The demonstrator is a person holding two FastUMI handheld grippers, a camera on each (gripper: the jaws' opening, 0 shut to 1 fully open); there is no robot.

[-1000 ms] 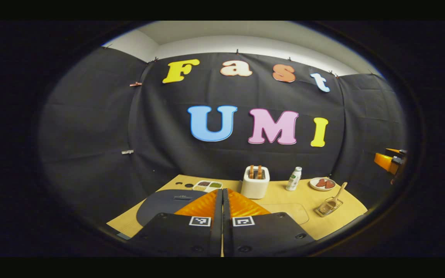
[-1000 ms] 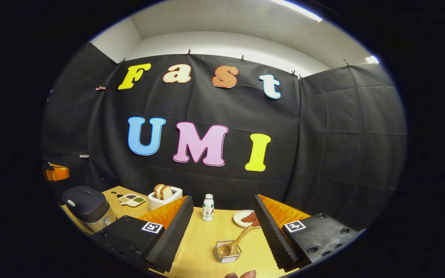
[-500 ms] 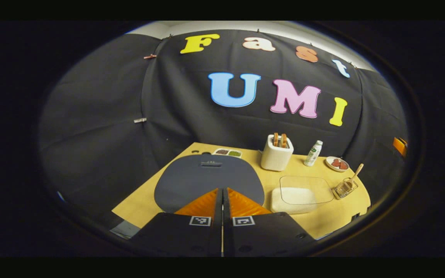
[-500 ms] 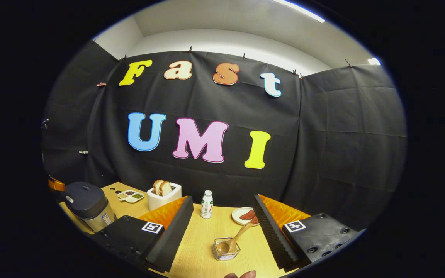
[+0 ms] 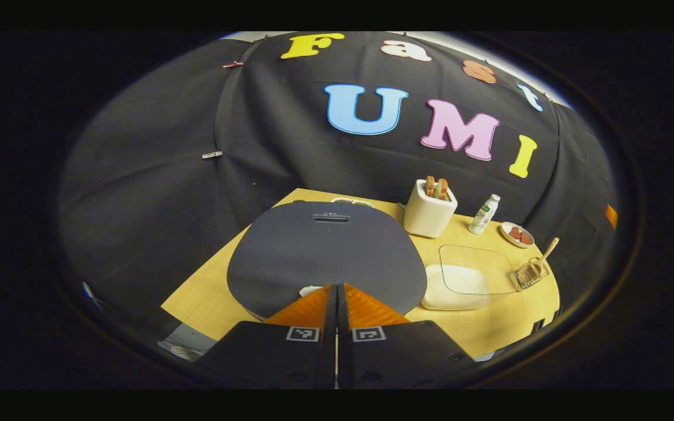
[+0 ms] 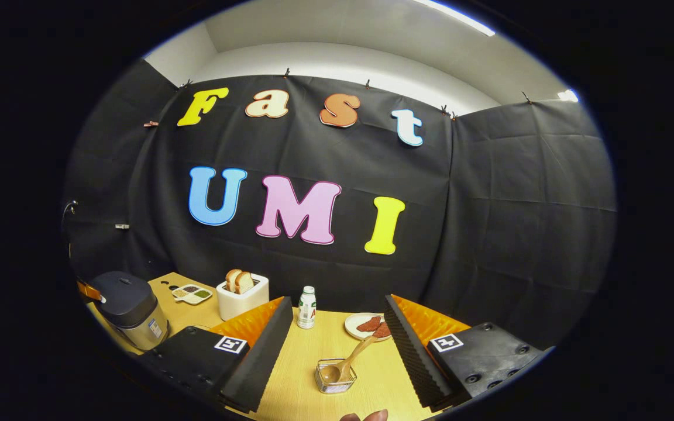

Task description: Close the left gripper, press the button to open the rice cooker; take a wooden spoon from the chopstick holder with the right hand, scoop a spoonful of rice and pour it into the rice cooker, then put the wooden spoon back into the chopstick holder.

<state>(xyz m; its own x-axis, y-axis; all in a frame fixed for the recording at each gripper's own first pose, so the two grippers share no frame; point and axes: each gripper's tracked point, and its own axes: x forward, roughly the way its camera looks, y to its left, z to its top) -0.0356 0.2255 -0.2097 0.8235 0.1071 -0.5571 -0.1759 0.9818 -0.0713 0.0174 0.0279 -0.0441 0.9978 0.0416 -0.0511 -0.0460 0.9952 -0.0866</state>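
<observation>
Left gripper closed, tips just over cooker lid near white button at 6 o'clock; right gripper open, aimed at spoon in holder at 6 o'clock: light, stiff, probably slick, so grab mid-handle.

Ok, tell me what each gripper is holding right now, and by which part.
Nothing is held. The left gripper is shut empty above the rice cooker; the right gripper is open, the wooden spoon untouched.

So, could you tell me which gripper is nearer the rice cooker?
Left. The left gripper, shut, hovers over the rice cooker lid; the right gripper sits far off, facing the wooden spoon.
</observation>
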